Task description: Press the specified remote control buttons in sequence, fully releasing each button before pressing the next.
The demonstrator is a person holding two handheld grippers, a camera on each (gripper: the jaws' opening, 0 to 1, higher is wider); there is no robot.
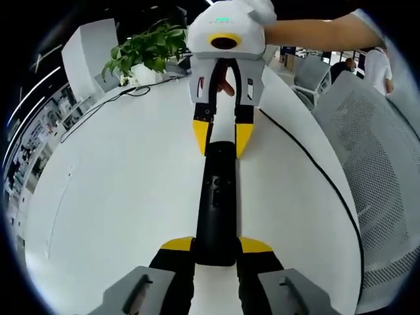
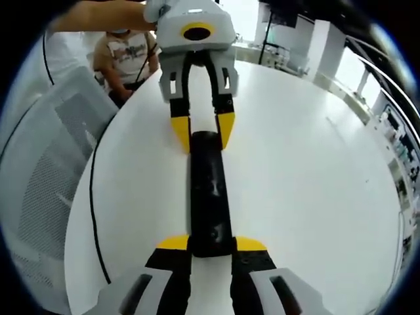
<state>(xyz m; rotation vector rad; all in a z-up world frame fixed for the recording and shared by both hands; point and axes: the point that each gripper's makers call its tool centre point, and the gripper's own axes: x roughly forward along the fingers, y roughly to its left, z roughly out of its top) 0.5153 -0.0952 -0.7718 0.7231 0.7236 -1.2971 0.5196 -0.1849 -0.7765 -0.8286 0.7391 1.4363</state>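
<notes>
A long black remote control (image 1: 215, 197) lies lengthwise on the white round table (image 1: 118, 184), its buttons facing up. My left gripper (image 1: 215, 246) is shut on its near end, yellow tips pressed to both sides. My right gripper (image 1: 223, 136) comes in from the far side, held by a bare arm, and is shut on the remote's other end. In the right gripper view the same remote (image 2: 210, 197) runs up the middle, with my right gripper (image 2: 211, 244) clamped on the near end and my left gripper (image 2: 203, 131) on the far end.
A black cable (image 1: 308, 164) curves along the table's right side. A potted green plant (image 1: 147, 49) stands at the far edge. A grey mesh chair (image 1: 380, 164) stands beside the table. A person (image 2: 125, 56) sits beyond the table.
</notes>
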